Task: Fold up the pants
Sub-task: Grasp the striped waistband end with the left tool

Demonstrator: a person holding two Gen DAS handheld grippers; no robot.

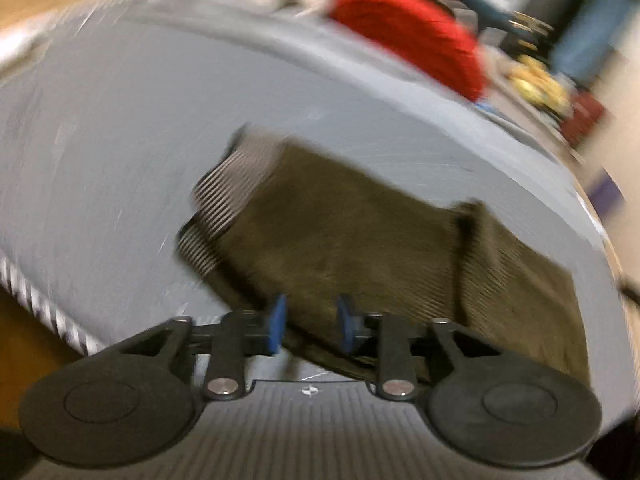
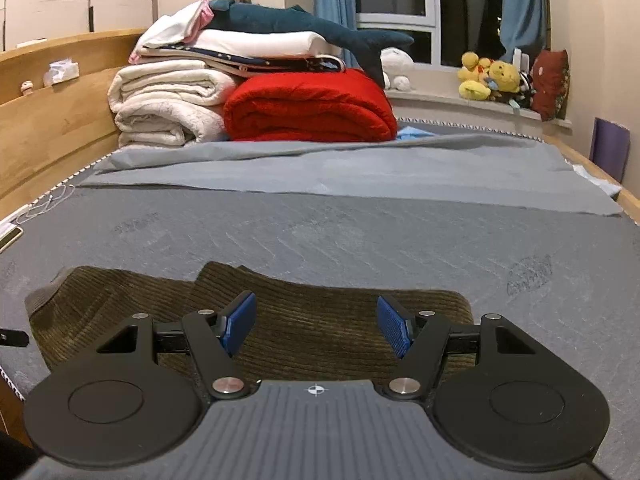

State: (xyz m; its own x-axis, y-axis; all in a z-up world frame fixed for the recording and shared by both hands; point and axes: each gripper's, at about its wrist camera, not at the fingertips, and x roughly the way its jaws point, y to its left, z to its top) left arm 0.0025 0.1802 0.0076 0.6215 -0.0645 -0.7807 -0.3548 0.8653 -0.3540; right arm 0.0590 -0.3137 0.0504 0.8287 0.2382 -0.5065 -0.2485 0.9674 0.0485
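Note:
The olive-brown corduroy pants (image 2: 320, 320) lie folded on the grey bed (image 2: 360, 232) near its front edge. In the blurred, tilted left wrist view the pants (image 1: 360, 240) show a striped inner lining (image 1: 228, 196) at their far left end. My left gripper (image 1: 310, 324) is open, its blue pads (image 1: 276, 324) apart over the pants' near edge, holding nothing. My right gripper (image 2: 318, 324) is open wide just above the middle of the pants, with its blue pads (image 2: 240, 320) apart and empty.
A stack of white blankets (image 2: 168, 108), a red blanket (image 2: 312, 108) and a plush shark (image 2: 288, 20) sits at the bed's far end. A wooden bed frame (image 2: 52, 120) runs along the left. Yellow plush toys (image 2: 492, 76) sit on the windowsill. A phone (image 2: 10, 236) and cable lie at the left edge.

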